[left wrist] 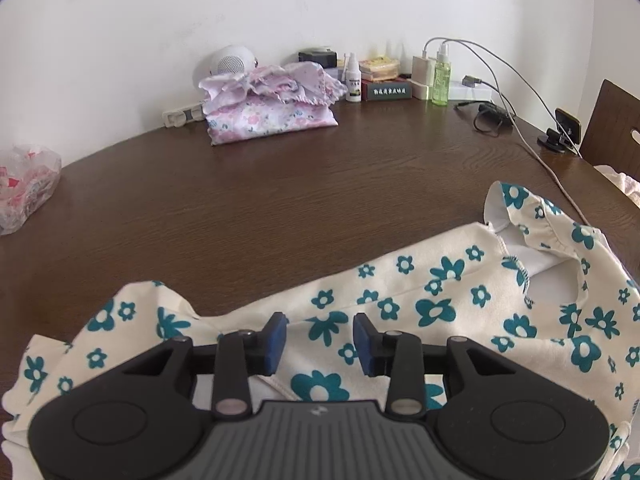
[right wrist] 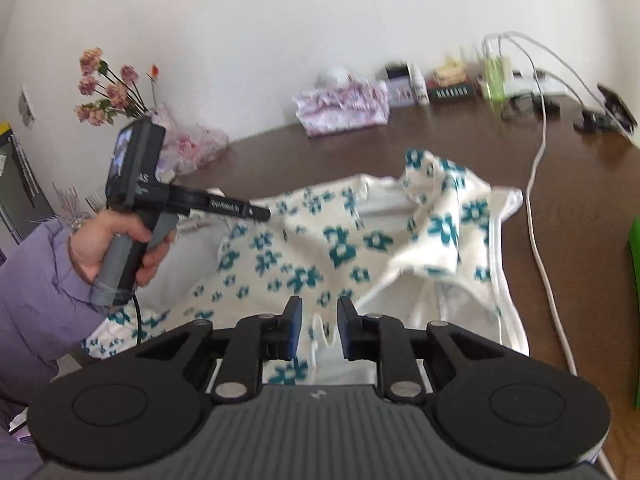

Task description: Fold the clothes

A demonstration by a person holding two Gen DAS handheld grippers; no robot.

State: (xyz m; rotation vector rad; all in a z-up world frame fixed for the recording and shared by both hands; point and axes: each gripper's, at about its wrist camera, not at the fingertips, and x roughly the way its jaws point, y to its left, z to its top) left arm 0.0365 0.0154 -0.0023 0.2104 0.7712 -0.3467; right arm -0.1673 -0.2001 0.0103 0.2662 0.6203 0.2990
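A cream garment with teal flowers [left wrist: 420,300] lies crumpled on the brown table [left wrist: 280,200]. My left gripper [left wrist: 320,340] hovers low over its left part. The blue pads stand apart, with cloth showing below the gap and nothing pinched. In the right wrist view the same garment [right wrist: 340,240] is bunched up and blurred. My right gripper [right wrist: 320,328] is at its near edge. A white hem rises between the pads, with gaps on both sides of it. A hand in a lilac sleeve holds the left gripper [right wrist: 262,213], whose tip rests at the cloth's far left edge.
A folded stack of pink floral clothes [left wrist: 272,104] sits at the back by the wall, beside bottles [left wrist: 440,80] and boxes. Cables [left wrist: 532,148] run down the right side past a phone on a stand [left wrist: 564,128]. A plastic bag [left wrist: 24,184] lies far left, near flowers [right wrist: 108,88].
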